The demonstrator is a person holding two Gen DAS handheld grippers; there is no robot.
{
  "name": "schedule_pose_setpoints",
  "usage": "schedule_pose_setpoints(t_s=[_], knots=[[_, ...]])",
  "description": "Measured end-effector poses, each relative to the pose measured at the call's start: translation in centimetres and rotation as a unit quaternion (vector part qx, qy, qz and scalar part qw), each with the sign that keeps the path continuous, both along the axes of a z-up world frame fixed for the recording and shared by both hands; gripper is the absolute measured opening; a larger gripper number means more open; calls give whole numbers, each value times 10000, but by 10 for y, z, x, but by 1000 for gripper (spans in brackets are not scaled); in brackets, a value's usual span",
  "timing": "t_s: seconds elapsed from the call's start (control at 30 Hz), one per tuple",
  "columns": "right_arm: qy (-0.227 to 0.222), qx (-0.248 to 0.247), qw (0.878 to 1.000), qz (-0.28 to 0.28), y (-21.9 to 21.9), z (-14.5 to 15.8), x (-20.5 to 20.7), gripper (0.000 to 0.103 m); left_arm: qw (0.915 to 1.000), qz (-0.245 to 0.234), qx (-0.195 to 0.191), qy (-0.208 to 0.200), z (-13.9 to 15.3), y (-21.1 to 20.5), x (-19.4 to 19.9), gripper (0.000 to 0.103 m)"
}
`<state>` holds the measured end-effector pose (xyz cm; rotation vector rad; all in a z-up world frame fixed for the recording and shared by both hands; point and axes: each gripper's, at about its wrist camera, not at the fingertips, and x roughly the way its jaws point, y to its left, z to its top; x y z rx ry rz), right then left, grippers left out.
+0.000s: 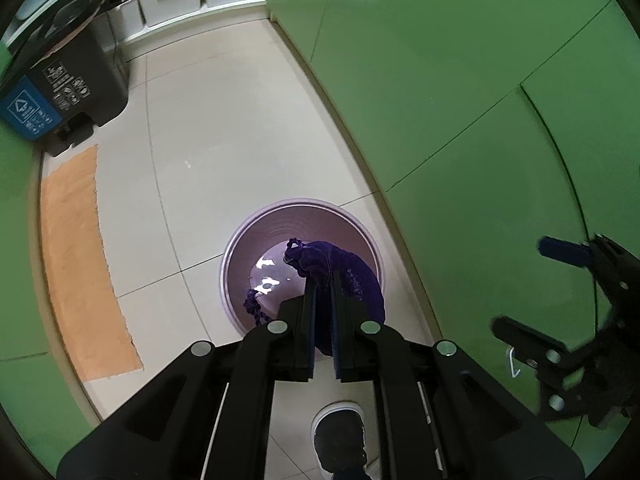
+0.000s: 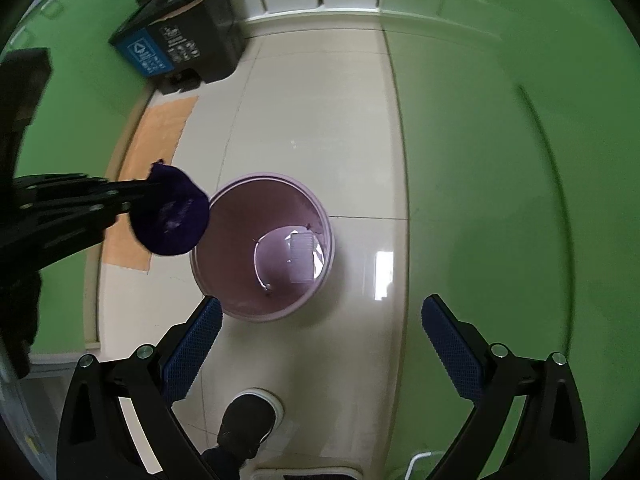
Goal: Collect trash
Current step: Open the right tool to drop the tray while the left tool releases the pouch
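Left hand-held gripper (image 1: 324, 300) clamped on a dark purple cloth pouch (image 1: 348, 276), hanging above the lilac bin (image 1: 236, 248). Soft, light, limp; best pinched at the gathered neck. Right hand-held gripper (image 2: 320, 340) spread wide, holding nothing.

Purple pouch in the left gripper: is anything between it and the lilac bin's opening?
Nothing visible. The purple drawstring pouch hangs from the shut left gripper by the lilac bin, whose mouth is uncovered. The right gripper is open and holds nothing, off to the side.
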<state>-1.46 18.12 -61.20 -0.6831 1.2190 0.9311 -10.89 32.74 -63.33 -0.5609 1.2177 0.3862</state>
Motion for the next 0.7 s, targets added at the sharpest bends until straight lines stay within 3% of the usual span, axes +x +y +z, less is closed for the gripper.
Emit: schedule_pose_setpoints(t_s=[0.07,0.13,0.2,0.27,0.53,0.7], knots=[[-1,25,10000,-81,-9,1,2,96,10000,-16,48,11,-4,-1,5,11],[34,54,9998,-170,-15,0,4,96,9999,-60,129,50,-8,-4,9,26],[50,77,9997,-226,-19,1,4,96,9998,-60,179,14,-9,-7,9,87],[65,105,9996,-257,-21,1,4,96,9997,-80,181,-121,-7,-8,9,100],[55,191,9995,-260,-23,20,-2,96,9998,-147,121,-2,4,-12,9,100],[60,252,9994,-221,-22,62,-8,96,9999,-32,128,-51,56,-12,-8,100]])
